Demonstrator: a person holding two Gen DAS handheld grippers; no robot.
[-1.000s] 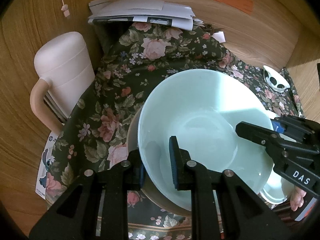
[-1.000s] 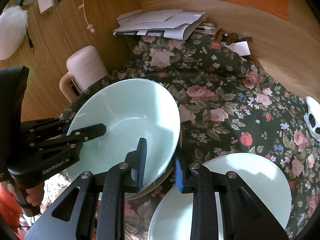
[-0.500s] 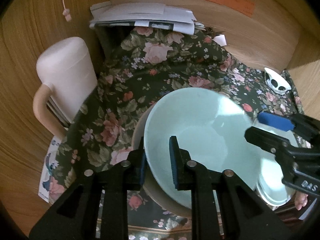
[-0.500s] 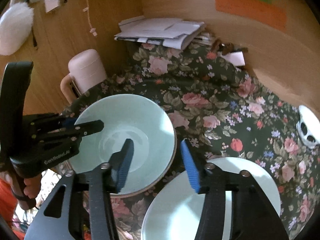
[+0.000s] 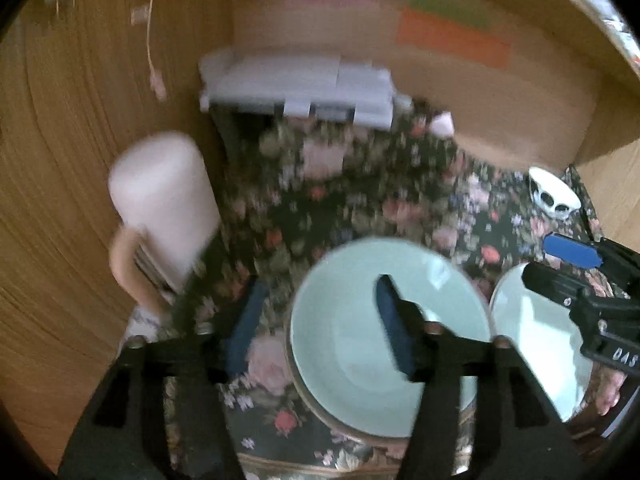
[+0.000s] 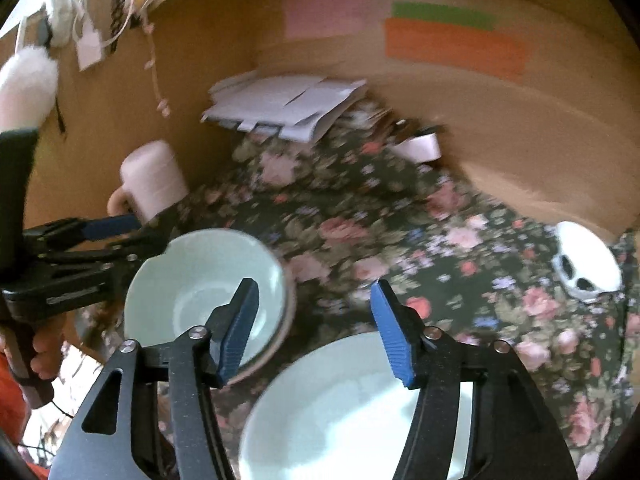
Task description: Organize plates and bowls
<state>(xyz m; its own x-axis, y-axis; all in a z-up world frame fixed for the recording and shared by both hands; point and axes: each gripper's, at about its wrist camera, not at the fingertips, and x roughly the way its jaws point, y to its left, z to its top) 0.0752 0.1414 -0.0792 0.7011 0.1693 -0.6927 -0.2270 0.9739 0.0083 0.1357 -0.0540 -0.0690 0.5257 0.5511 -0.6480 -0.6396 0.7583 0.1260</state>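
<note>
1. Mint-green glaze marks the task's pieces: a bowl (image 5: 384,332) sits nested inside a tan-rimmed bowl (image 6: 289,308) on the floral cloth (image 5: 360,200) covering the counter, with a mint plate (image 6: 340,408) just beside it to the right.
2. Left gripper (image 5: 320,320) hangs over the nested bowls with its jaws wide apart, gripping nothing; one finger is above the bowl's hollow, the other out over the cloth.
3. Right gripper (image 6: 314,324) is likewise spread and empty, poised between the bowls and the plate.
4. Judging from this, the bowl is placed and released, and the plate looks like the next piece to sort.
5. To do that well, straddle the plate's near rim with one finger under the lip, close firmly, and lift level.
6. Both views are blurred, so settle before closing, and steer wide of the pink mug (image 5: 164,200) and the small panda dish (image 6: 586,264).
</note>
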